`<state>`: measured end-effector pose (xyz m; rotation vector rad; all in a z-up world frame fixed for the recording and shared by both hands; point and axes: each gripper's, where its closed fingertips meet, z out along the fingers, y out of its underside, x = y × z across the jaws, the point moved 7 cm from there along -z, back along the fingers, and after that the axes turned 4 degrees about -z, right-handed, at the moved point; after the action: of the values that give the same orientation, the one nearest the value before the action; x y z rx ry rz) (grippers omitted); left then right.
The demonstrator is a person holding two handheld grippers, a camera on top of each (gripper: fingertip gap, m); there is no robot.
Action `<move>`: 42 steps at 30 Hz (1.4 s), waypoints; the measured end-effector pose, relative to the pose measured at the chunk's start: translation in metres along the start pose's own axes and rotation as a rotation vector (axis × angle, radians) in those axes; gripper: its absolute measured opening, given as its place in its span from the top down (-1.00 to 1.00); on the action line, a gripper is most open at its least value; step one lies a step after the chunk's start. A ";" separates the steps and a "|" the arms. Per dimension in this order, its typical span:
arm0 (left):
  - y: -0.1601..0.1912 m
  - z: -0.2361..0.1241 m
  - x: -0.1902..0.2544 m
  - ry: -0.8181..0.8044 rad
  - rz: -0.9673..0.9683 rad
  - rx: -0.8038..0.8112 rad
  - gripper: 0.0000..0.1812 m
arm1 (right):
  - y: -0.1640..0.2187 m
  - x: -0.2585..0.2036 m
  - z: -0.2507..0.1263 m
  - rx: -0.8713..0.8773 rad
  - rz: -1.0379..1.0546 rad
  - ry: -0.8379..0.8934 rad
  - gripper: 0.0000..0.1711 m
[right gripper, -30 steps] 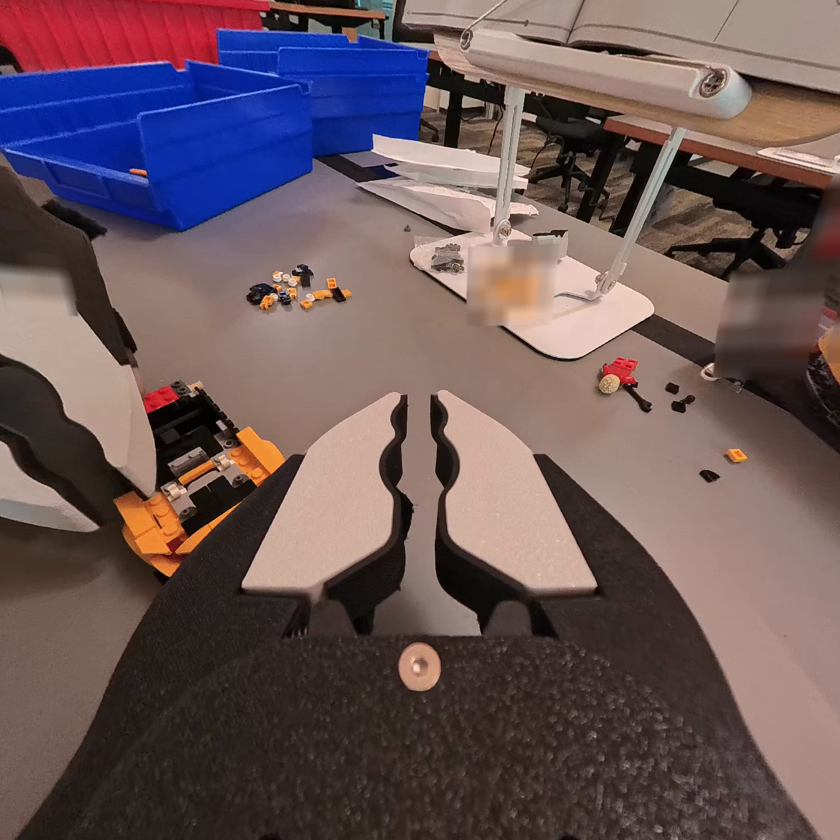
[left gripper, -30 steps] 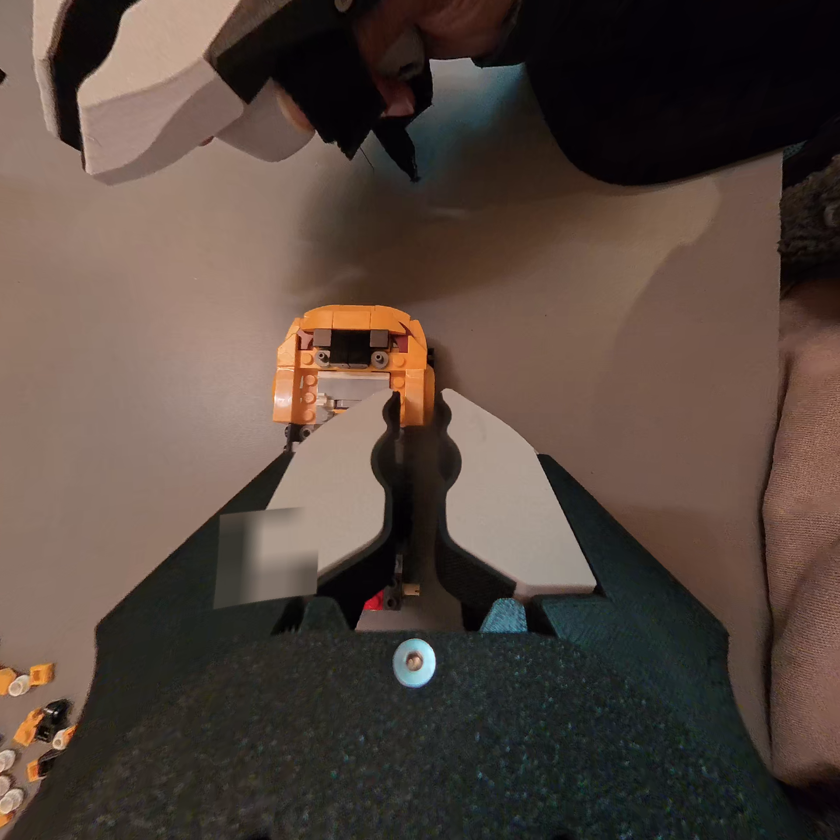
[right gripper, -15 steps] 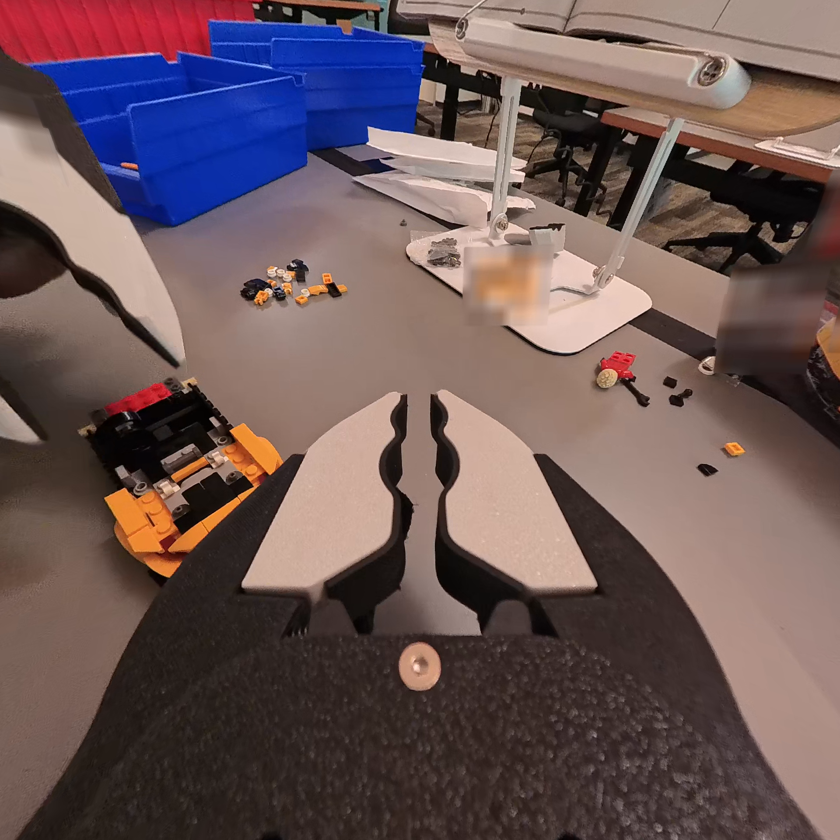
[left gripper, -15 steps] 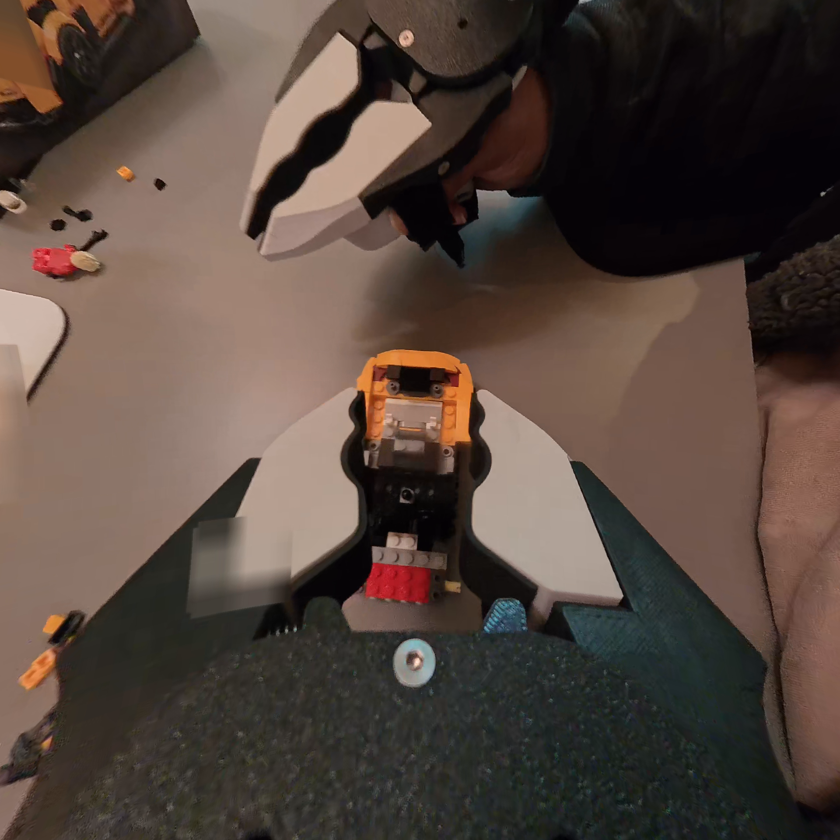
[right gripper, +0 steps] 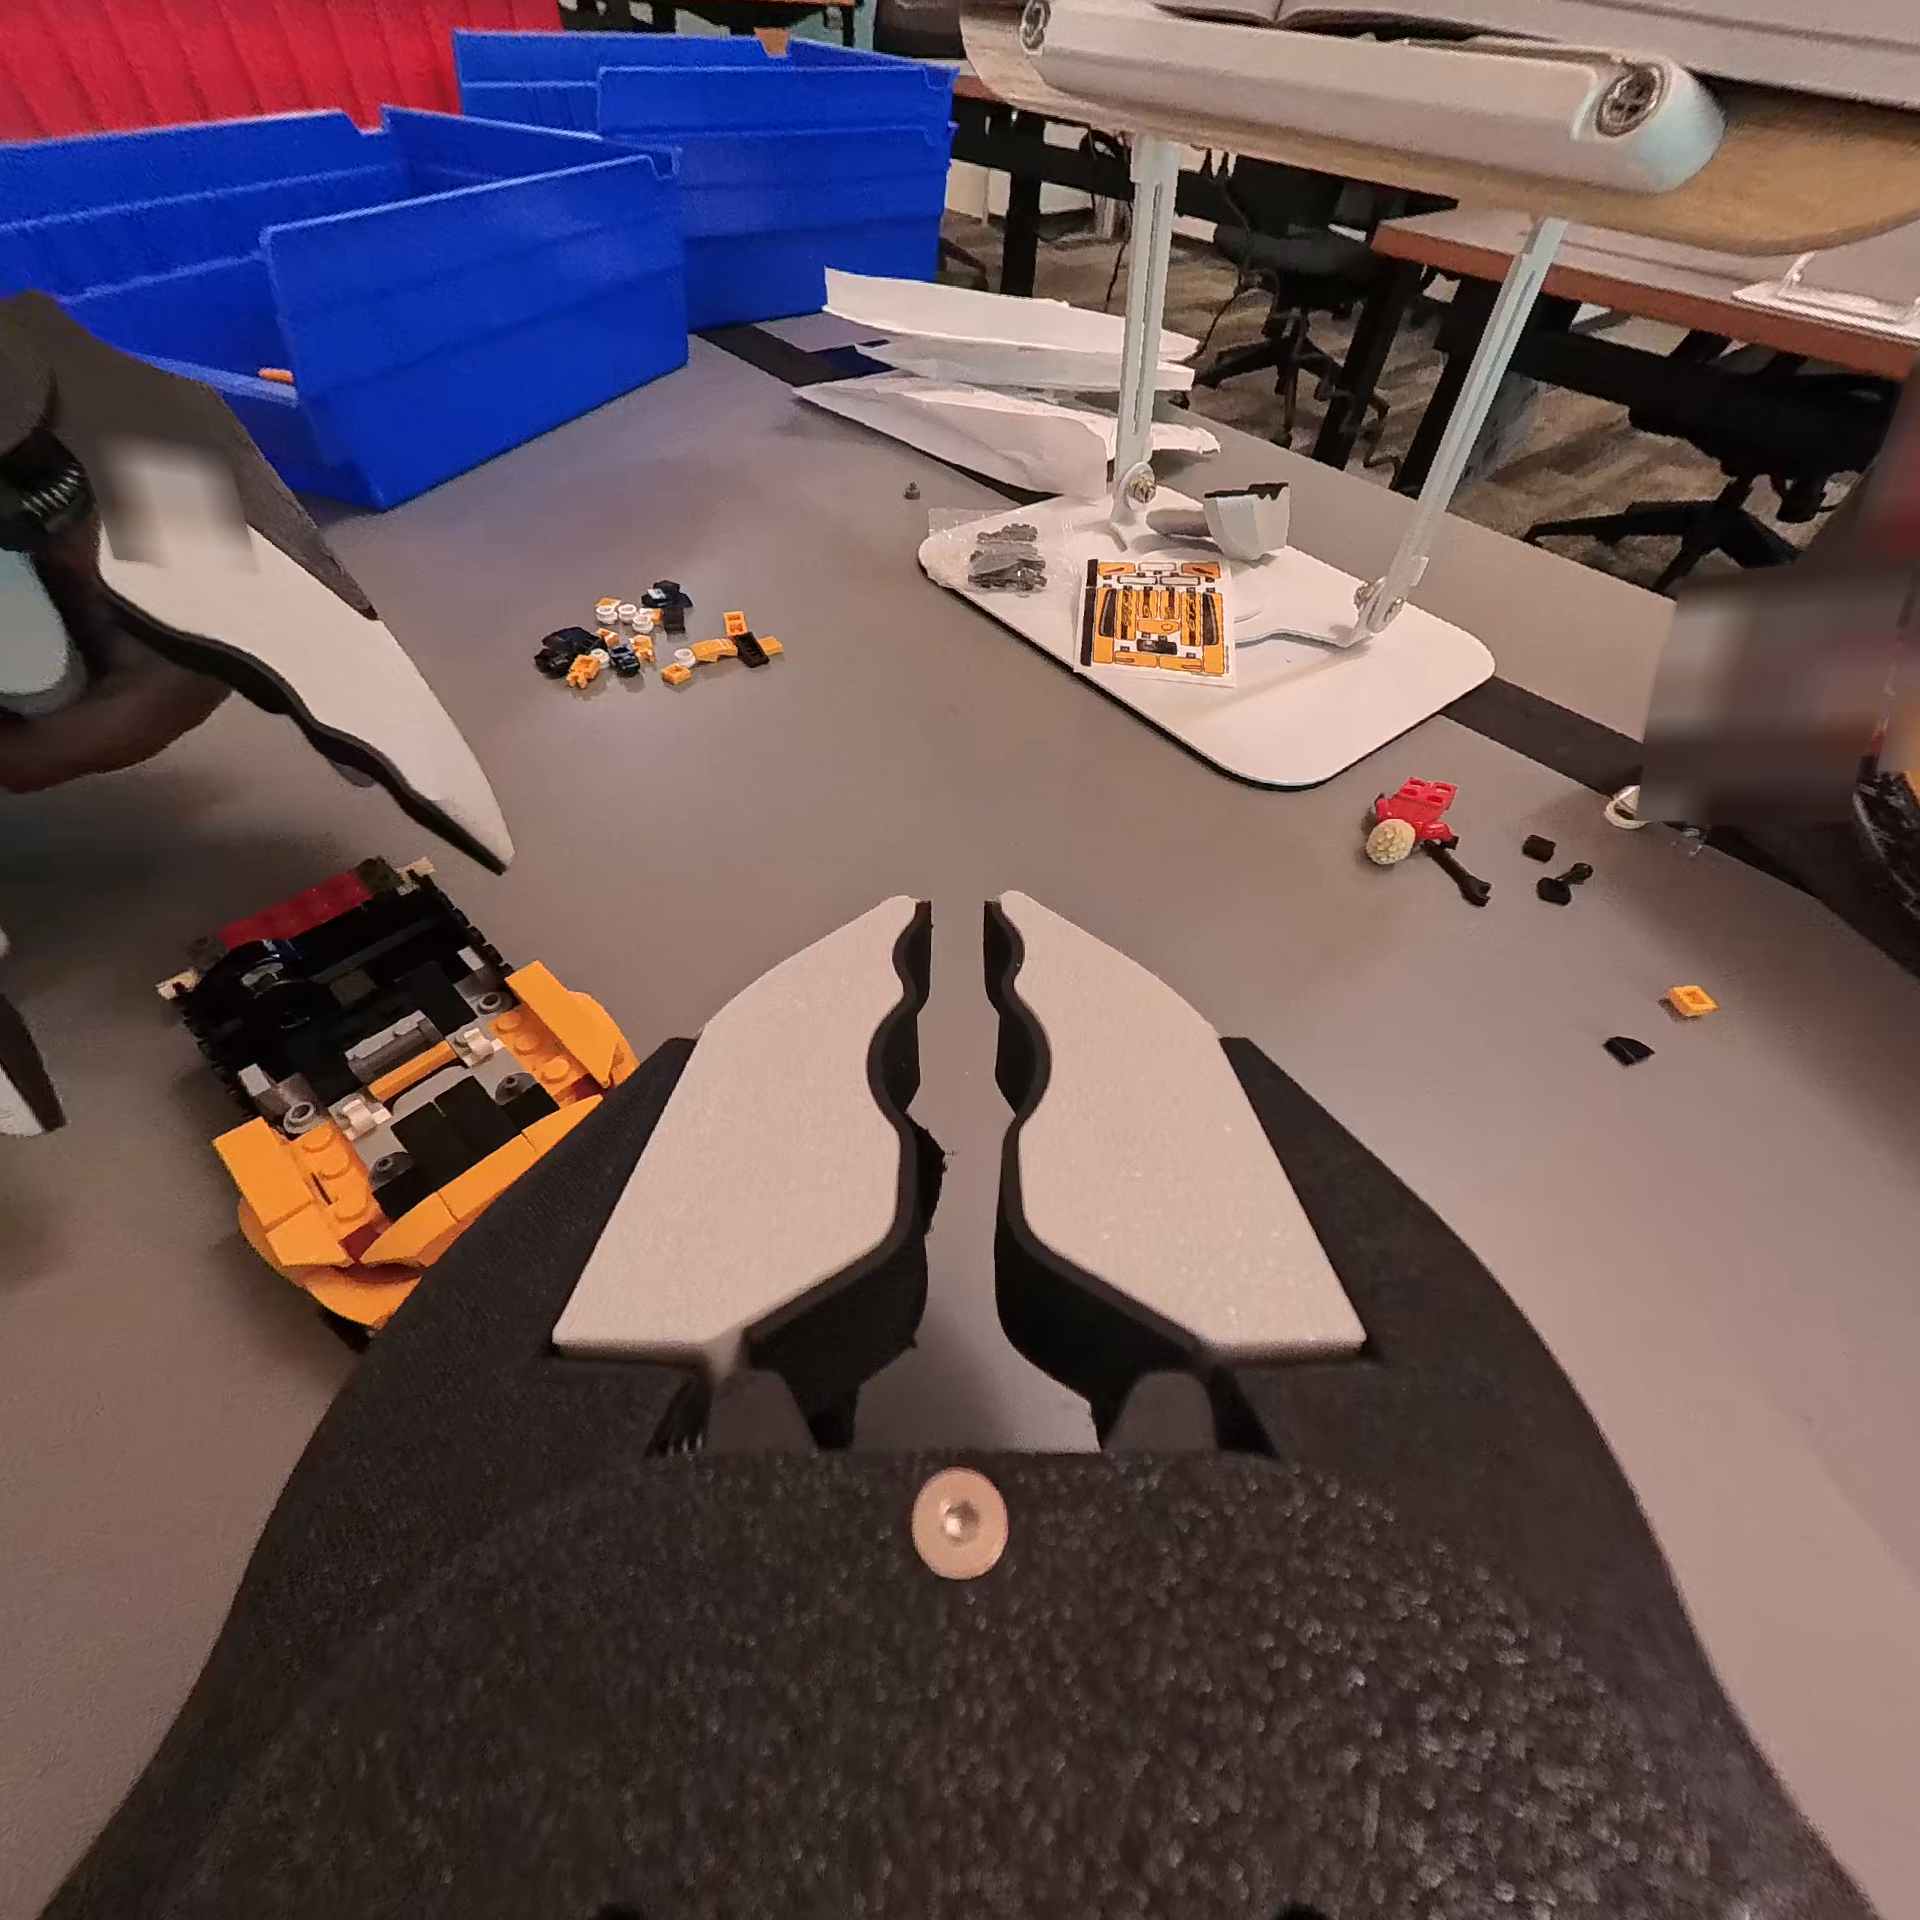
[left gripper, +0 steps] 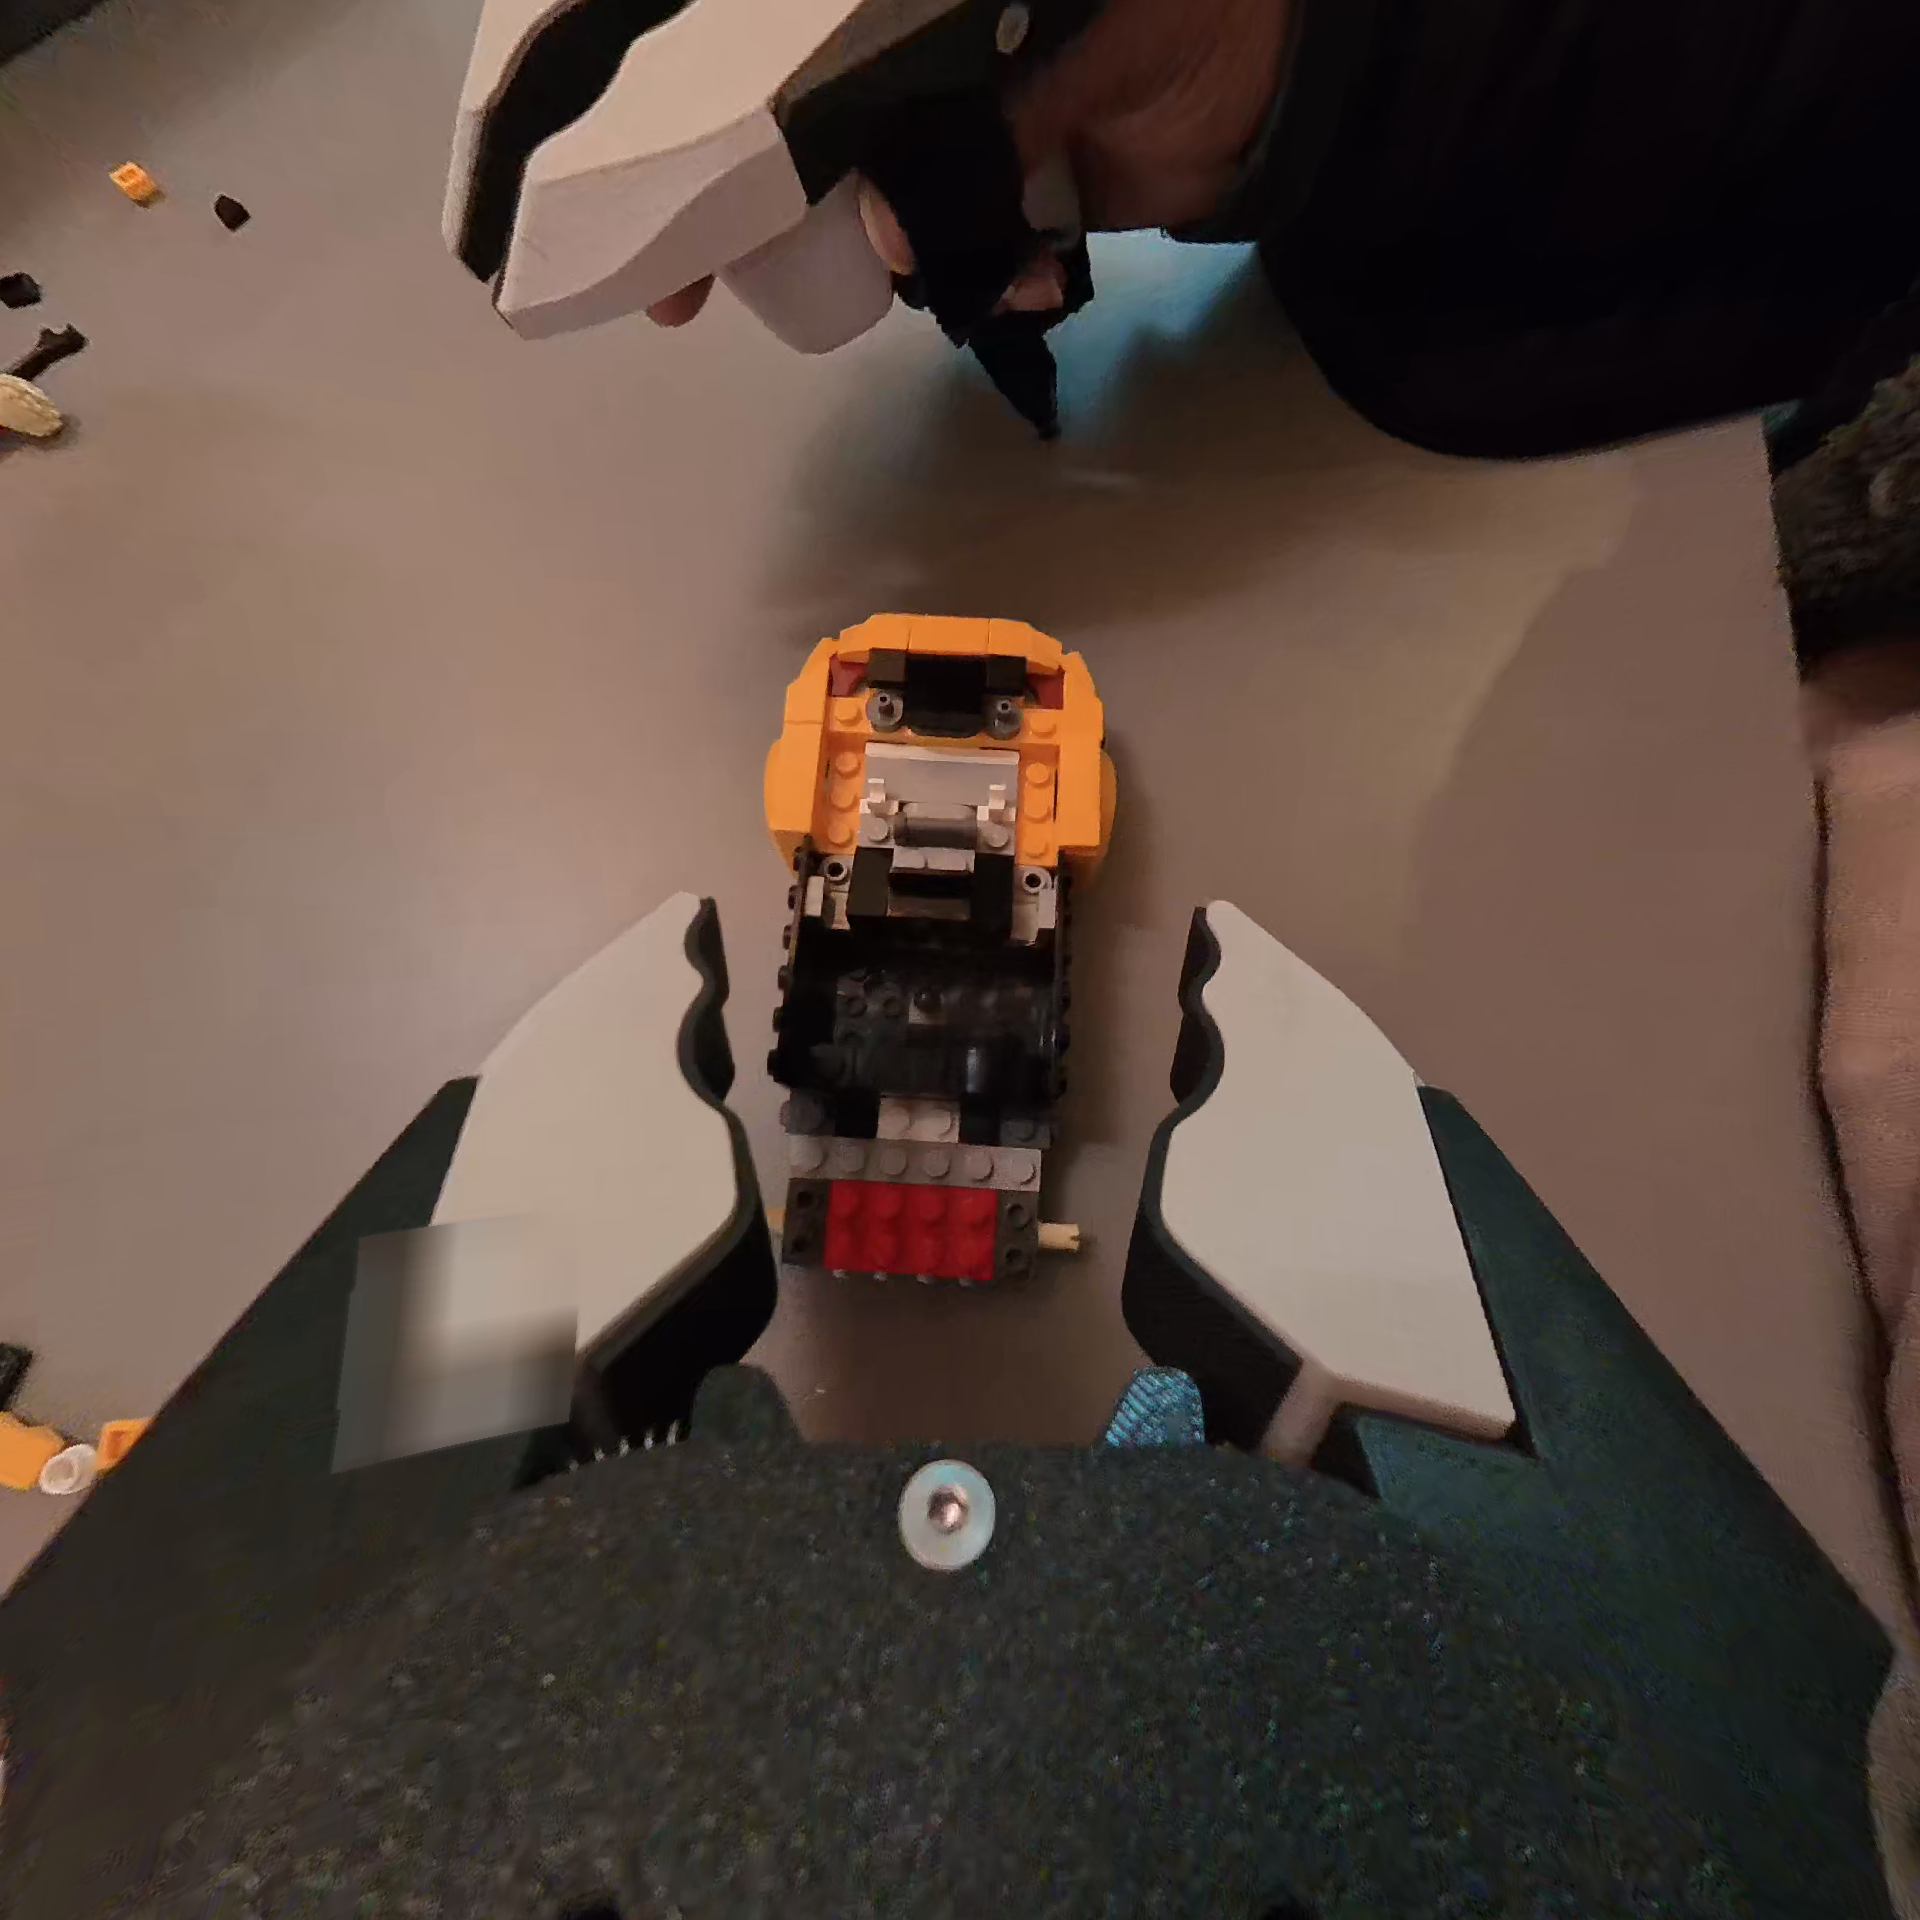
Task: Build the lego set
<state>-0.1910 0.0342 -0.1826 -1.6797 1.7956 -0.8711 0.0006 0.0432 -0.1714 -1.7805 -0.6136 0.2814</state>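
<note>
The partly built orange, black and red lego car lies flat on the grey table, orange end away from me. My left gripper is open, one finger on each side of the car's black middle, with a gap on both sides. My right gripper is shut and empty, hovering over the table just right of the car. It also shows in the left wrist view, above and beyond the car's orange end. One finger of the left gripper shows above the car in the right wrist view.
Blue bins stand at the back left. A pile of small loose pieces lies mid-table. A white stand base holds a sticker sheet. A red piece with a wheel and small black and orange bits lie at the right. The table edge is close.
My left gripper has opened wide and let go of the car, which now rests on the table. My right gripper has stayed shut and hardly moved.
</note>
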 end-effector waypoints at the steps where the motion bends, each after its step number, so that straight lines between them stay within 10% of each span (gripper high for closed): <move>1: 0.001 0.001 0.000 -0.008 0.013 -0.004 0.07 | 0.000 0.000 0.000 0.000 0.000 0.000 0.89; 42: 0.019 0.023 -0.005 -0.065 0.019 -0.054 0.13 | 0.000 -0.001 0.001 -0.007 -0.006 -0.014 0.89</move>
<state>-0.1858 0.0369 -0.2127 -1.7023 1.8031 -0.7577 -0.0007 0.0433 -0.1723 -1.7844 -0.6299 0.2882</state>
